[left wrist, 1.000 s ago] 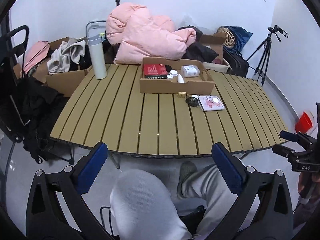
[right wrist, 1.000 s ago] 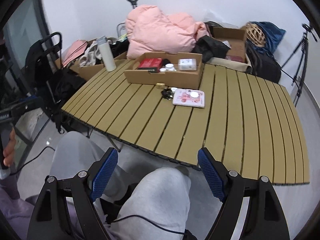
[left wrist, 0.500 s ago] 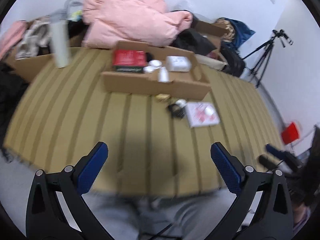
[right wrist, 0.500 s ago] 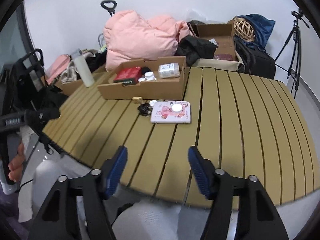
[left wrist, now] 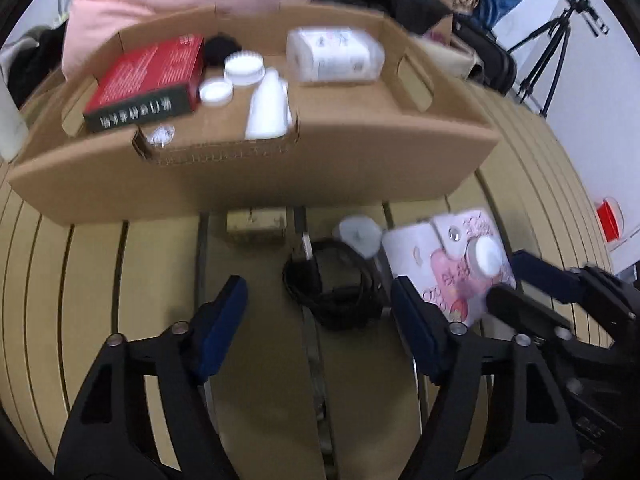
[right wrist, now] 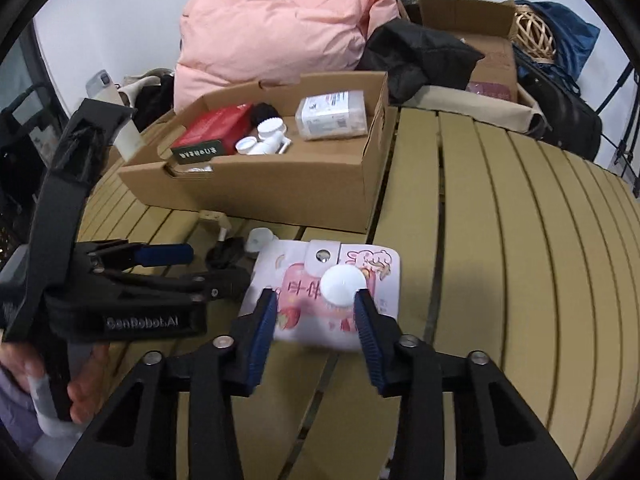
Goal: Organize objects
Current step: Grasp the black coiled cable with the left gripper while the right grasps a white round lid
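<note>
Slatted wood made up the table (right wrist: 500, 240), with a pink quilt (right wrist: 272, 36), dark bags and a tripod (left wrist: 556, 52) crowded behind it against a white wall. On the table stood an open cardboard box (left wrist: 256, 184) that held a red book (left wrist: 148, 76), two small white jars (left wrist: 240, 74), a white bottle (left wrist: 269, 108) lying flat, and a clear wrapped pack (left wrist: 332, 54).

Just in front of the box, on the slats, lay a small tan block (left wrist: 256, 225), a coiled black cable (left wrist: 332, 292), a white cap (left wrist: 356, 234) touching the cable's edge, and a pink and white pouch (right wrist: 328, 292) with a white jar (right wrist: 343, 286) sitting on top of it.

The left gripper (left wrist: 316, 312) hung low over the table with its fingers wide apart, the cable between them and nothing held. The right gripper (right wrist: 316, 312) was beside it, also spread, its two blue pads set on either side of the jar on the pouch; the right pad looked close to or just touching the jar, the left pad clear of it. Both views were somewhat blurred.
</note>
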Demonstrator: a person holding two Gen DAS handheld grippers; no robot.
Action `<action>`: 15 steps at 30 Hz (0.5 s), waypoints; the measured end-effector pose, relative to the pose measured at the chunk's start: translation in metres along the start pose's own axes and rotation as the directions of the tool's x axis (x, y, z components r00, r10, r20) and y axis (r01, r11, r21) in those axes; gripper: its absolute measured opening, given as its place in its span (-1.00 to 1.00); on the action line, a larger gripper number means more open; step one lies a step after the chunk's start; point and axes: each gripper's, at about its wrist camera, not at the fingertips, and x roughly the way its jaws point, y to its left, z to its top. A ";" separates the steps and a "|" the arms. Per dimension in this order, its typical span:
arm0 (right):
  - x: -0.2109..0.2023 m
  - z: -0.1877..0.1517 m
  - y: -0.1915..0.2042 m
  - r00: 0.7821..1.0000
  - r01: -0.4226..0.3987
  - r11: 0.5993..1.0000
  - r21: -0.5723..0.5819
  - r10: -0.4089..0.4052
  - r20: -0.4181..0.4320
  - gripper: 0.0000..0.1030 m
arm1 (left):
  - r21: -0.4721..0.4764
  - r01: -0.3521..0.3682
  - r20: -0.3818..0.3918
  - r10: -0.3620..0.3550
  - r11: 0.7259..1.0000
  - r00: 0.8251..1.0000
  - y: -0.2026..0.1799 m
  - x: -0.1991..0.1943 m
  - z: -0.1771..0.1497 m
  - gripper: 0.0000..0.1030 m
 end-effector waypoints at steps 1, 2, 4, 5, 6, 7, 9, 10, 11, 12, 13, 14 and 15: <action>0.005 0.001 -0.001 1.000 0.000 1.000 0.002 0.000 0.001 -0.22 | 0.003 0.024 -0.010 -0.024 1.000 1.000 0.000 0.002 0.000 0.22; 0.011 0.001 -0.002 1.000 0.011 1.000 0.001 -0.011 0.005 -0.23 | 0.007 0.030 -0.003 -0.030 1.000 1.000 0.000 0.002 -0.001 0.17; 0.012 0.003 -0.003 0.999 0.034 0.999 -0.002 -0.034 0.038 -0.24 | 0.027 -0.003 0.014 0.003 1.000 1.000 -0.001 0.002 -0.002 -0.04; 0.015 0.004 -0.004 0.998 0.051 0.999 -0.002 -0.051 0.044 -0.26 | 0.036 -0.023 0.021 0.022 0.999 1.000 -0.001 0.001 -0.003 -0.18; 0.016 0.006 -0.004 0.997 0.068 0.998 -0.006 -0.068 0.047 -0.27 | 0.045 -0.033 0.027 0.032 0.998 0.999 -0.001 0.001 -0.004 -0.19; 0.017 0.007 -0.003 0.996 0.082 0.997 -0.011 -0.081 0.046 -0.27 | 0.047 -0.025 0.029 0.024 0.999 0.999 0.001 0.000 -0.004 -0.19; 0.017 0.007 -0.005 0.994 0.095 0.995 -0.006 -0.095 0.057 -0.27 | 0.043 -0.014 0.031 0.013 0.999 0.999 0.004 -0.002 -0.005 -0.20; 0.016 0.007 -0.007 0.994 0.086 0.996 0.005 -0.086 0.066 -0.27 | 0.042 -0.016 0.033 0.014 0.999 0.999 0.006 -0.003 -0.005 -0.20; 0.014 0.006 -0.008 0.994 0.085 0.996 0.011 -0.086 0.071 -0.27 | 0.038 -0.021 0.032 0.020 0.999 0.999 0.007 -0.005 -0.007 -0.21; 0.012 0.006 -0.009 0.992 0.093 0.996 0.015 -0.094 0.081 -0.27 | 0.033 -0.022 0.029 0.021 0.999 0.999 0.009 -0.004 -0.005 -0.21; 0.011 0.006 -0.009 0.992 0.097 0.995 0.015 -0.098 0.085 -0.26 | 0.026 -0.016 0.024 0.016 1.000 1.000 0.011 -0.004 -0.005 -0.21; 0.011 0.006 -0.011 0.992 0.089 0.996 0.015 -0.090 0.085 -0.26 | 0.023 -0.006 0.023 0.006 1.000 1.000 0.012 -0.007 -0.006 -0.22; 0.012 0.006 -0.011 0.993 0.077 0.997 0.018 -0.078 0.084 -0.26 | 0.026 0.008 0.033 -0.008 1.000 0.999 0.012 -0.013 -0.008 -0.22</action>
